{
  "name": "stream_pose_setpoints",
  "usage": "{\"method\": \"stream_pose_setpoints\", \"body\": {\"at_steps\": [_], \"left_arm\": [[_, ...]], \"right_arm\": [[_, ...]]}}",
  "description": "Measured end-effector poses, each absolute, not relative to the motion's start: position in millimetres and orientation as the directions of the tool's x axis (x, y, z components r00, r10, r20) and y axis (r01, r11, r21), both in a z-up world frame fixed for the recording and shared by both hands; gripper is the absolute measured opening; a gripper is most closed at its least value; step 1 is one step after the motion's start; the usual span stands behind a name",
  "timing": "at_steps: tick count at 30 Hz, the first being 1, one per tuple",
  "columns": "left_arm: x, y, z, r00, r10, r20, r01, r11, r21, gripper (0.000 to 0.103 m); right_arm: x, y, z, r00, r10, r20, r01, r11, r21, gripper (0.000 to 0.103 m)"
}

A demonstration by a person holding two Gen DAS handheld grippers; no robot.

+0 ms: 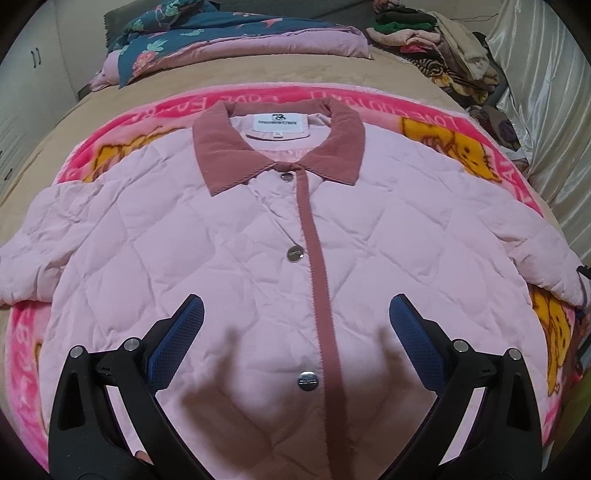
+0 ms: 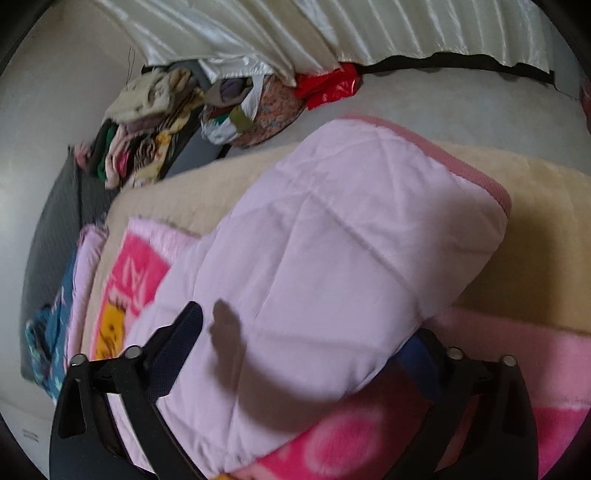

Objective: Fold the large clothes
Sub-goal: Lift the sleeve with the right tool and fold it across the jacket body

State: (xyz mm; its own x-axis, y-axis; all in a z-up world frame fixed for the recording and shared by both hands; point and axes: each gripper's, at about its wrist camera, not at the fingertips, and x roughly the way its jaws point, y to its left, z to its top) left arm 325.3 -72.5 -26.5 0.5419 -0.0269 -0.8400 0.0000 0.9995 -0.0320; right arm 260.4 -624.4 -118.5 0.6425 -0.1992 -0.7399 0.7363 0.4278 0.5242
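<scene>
A pale pink quilted jacket with a dusty-rose collar and silver snaps lies flat, front up and buttoned, on a pink cartoon blanket. Both sleeves spread sideways. My left gripper is open and empty, hovering over the jacket's lower front, its blue pads either side of the placket. In the right wrist view my right gripper is open around the jacket's right sleeve; the left finger lies above the fabric, the right finger is partly hidden under it.
The blanket lies on a beige bed. A folded teal floral quilt sits at the bed's far end. A pile of mixed clothes and bags stands beside satin curtains. A red plastic bag lies on the floor.
</scene>
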Motion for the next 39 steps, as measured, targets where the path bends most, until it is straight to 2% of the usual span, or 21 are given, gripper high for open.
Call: {"method": "stream_pose_setpoints", "body": {"at_steps": [2, 5, 9, 15, 23, 31, 39], "left_arm": [[324, -68, -25, 0.543, -0.019, -0.839, -0.003, 1.000, -0.024, 0.094], [321, -59, -19, 0.545, -0.015, -0.838, -0.009, 1.000, -0.024, 0.094], [318, -46, -9, 0.565, -0.004, -0.825, -0.010, 1.000, -0.011, 0.094], [322, -34, 3, 0.595, 0.013, -0.804, 0.010, 1.000, 0.024, 0.094], [331, -13, 22, 0.628, 0.011, -0.778, -0.003, 1.000, 0.011, 0.094], [331, 19, 35, 0.674, 0.010, -0.738, -0.036, 0.999, -0.019, 0.094], [328, 41, 35, 0.666, 0.008, -0.746, -0.091, 0.993, -0.070, 0.094]], "right_arm": [[260, -632, -120, 0.683, -0.170, -0.710, 0.699, 0.436, 0.567, 0.048], [264, -621, -106, 0.696, -0.192, -0.691, 0.665, 0.534, 0.522, 0.030], [276, -597, -70, 0.718, -0.239, -0.653, 0.624, 0.637, 0.453, 0.021], [302, -530, -11, 0.791, -0.227, -0.568, 0.480, 0.805, 0.348, 0.018], [321, -441, 50, 0.873, -0.120, -0.473, 0.287, 0.910, 0.300, 0.018], [327, -389, 81, 0.904, -0.046, -0.424, 0.171, 0.950, 0.262, 0.017], [326, -344, 97, 0.916, 0.010, -0.400, 0.093, 0.967, 0.235, 0.017]]}}
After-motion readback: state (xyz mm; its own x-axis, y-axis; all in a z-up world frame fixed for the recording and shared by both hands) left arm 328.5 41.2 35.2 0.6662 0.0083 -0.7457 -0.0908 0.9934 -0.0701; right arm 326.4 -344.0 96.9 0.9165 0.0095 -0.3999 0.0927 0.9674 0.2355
